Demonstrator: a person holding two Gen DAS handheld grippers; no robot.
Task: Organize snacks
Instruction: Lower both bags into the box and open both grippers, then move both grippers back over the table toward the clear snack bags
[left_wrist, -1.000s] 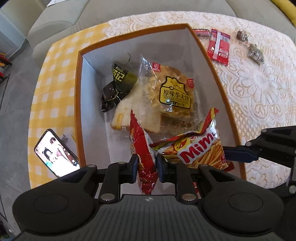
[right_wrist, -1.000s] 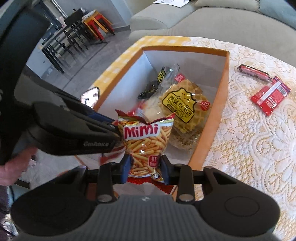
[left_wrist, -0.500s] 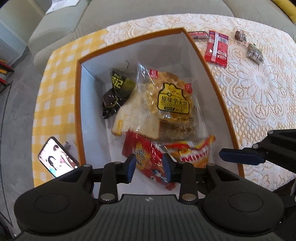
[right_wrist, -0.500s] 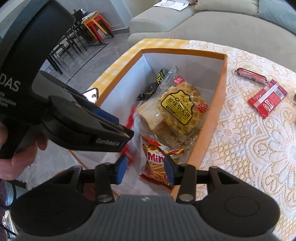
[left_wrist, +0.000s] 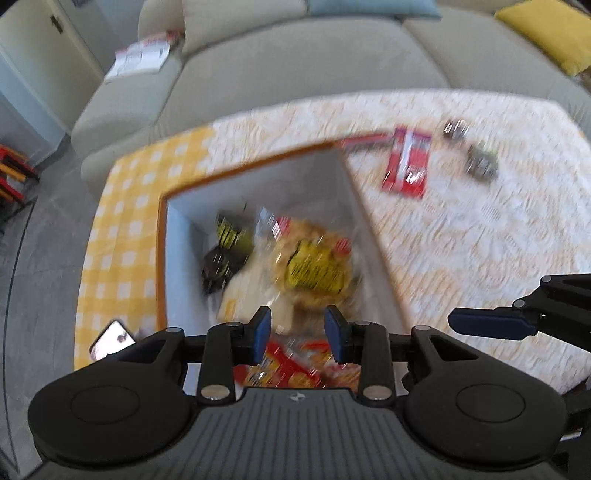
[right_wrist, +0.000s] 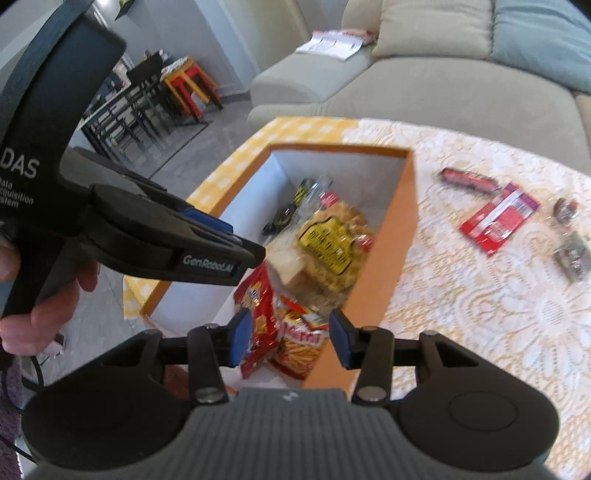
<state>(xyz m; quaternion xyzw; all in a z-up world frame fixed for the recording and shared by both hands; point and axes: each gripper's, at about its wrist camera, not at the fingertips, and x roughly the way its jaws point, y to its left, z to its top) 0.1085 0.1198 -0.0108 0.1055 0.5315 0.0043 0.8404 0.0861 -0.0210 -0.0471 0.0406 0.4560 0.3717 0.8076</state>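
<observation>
Above box (right_wrist: 397, 236) — both claws empty, agape.

1. Orange box (right_wrist: 384, 258) open at top; near end filled by red snack bag (right_wrist: 258, 314) and Mimi sticks bag (right_wrist: 303, 343), middle by waffle pack (right_wrist: 332, 247) and dark packet (right_wrist: 280, 218).
2. Bare white floor at far end of box.
3. Left tongs (right_wrist: 255, 254) overhang box's left wall, blocking entry from that side.
4. Counter (right_wrist: 480, 314) right of box: lace bare near box; red wrapper (right_wrist: 498, 218), sausage stick (right_wrist: 467, 179), small candies (right_wrist: 570, 251) farther off.
</observation>
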